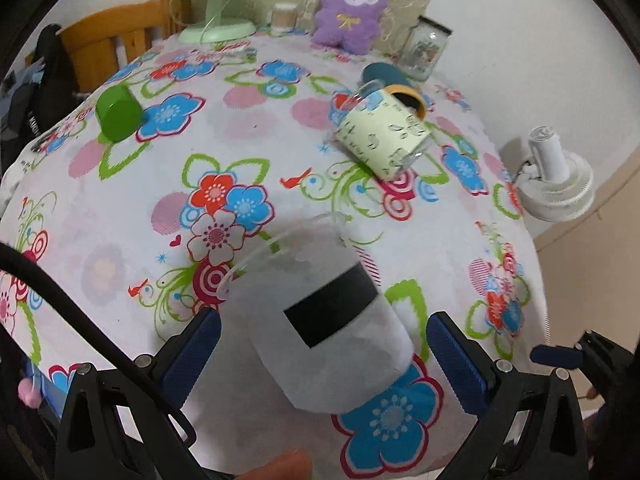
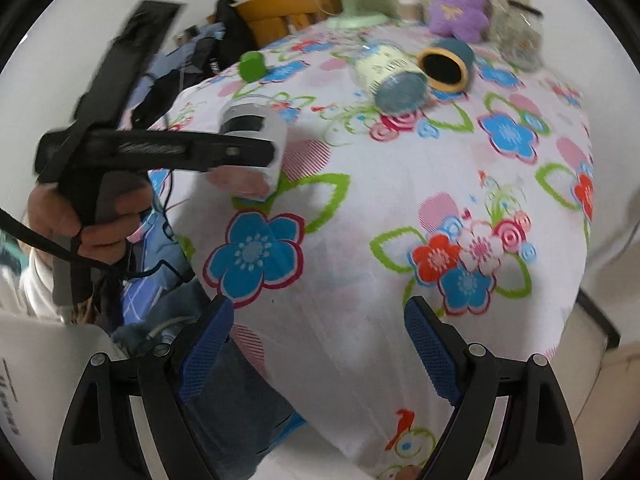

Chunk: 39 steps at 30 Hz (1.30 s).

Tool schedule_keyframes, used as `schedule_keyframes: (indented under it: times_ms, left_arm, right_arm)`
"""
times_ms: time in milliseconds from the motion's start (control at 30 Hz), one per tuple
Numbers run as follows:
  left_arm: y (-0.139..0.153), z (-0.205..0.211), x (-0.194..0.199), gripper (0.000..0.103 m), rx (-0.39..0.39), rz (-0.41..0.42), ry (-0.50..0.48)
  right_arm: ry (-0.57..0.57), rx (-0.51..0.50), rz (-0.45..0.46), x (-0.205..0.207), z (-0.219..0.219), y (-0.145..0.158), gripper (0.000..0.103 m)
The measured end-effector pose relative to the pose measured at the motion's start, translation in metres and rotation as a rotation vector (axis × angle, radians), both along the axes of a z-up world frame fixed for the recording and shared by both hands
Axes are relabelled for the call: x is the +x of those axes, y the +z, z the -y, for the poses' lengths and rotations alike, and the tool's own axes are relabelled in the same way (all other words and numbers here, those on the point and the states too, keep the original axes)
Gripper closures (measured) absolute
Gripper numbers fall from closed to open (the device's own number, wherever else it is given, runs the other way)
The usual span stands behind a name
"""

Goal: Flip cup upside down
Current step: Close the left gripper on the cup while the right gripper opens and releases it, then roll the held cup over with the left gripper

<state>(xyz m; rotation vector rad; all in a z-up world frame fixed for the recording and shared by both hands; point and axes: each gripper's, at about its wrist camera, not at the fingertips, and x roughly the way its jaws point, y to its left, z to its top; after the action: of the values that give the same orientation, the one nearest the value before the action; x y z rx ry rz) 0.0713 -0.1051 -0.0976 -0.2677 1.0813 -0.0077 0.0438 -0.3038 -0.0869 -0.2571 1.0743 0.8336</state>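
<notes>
A white cup with a black band is tilted and blurred between the blue fingers of my left gripper. Its clear rim points up and to the left. There is a gap on each side of the cup, so the jaws stand open around it. In the right wrist view the same cup shows near the table's left edge, with the black left gripper across its side and a hand on the handle. My right gripper is open and empty over the table's front edge.
On the floral tablecloth are an upside-down green cup, a pale patterned cup on its side and a teal cup on its side. A purple plush, green fan and jar line the back. A white fan stands right of the table.
</notes>
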Motion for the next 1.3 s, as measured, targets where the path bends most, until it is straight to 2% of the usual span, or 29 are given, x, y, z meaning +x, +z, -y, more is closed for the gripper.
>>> schedule_keyframes:
  times_ms: [200, 267, 333, 467, 967, 1167, 1300]
  left_arm:
    - [-0.007, -0.003, 0.008, 0.007, 0.035, -0.047, 0.009]
    - [-0.009, -0.006, 0.010, 0.019, 0.039, -0.069, 0.004]
    - [-0.012, -0.008, 0.011, 0.025, 0.059, -0.098, -0.003]
    - [-0.012, -0.013, 0.016, 0.029, 0.049, -0.149, -0.049]
    - [0.025, -0.031, 0.026, 0.031, 0.174, -0.268, -0.221]
    - [0.039, -0.031, 0.028, 0.031, 0.222, -0.355, -0.305]
    - [0.051, -0.030, 0.031, 0.031, 0.240, -0.417, -0.351]
  right_arm:
    - [0.064, 0.047, 0.009, 0.004, -0.010, -0.007, 0.014]
    - [0.076, 0.055, 0.003, 0.008, -0.015, -0.010, 0.014]
    - [0.083, 0.054, -0.003, 0.011, -0.019, -0.013, 0.014]
    - [0.112, 0.048, 0.004, 0.015, -0.029, -0.016, 0.014]
    - [0.175, 0.125, 0.057, 0.013, -0.062, -0.013, 0.014]
    - [0.185, 0.132, 0.144, 0.013, -0.078, -0.011, 0.014]
    - [0.200, 0.126, 0.148, 0.016, -0.088, -0.015, 0.014]
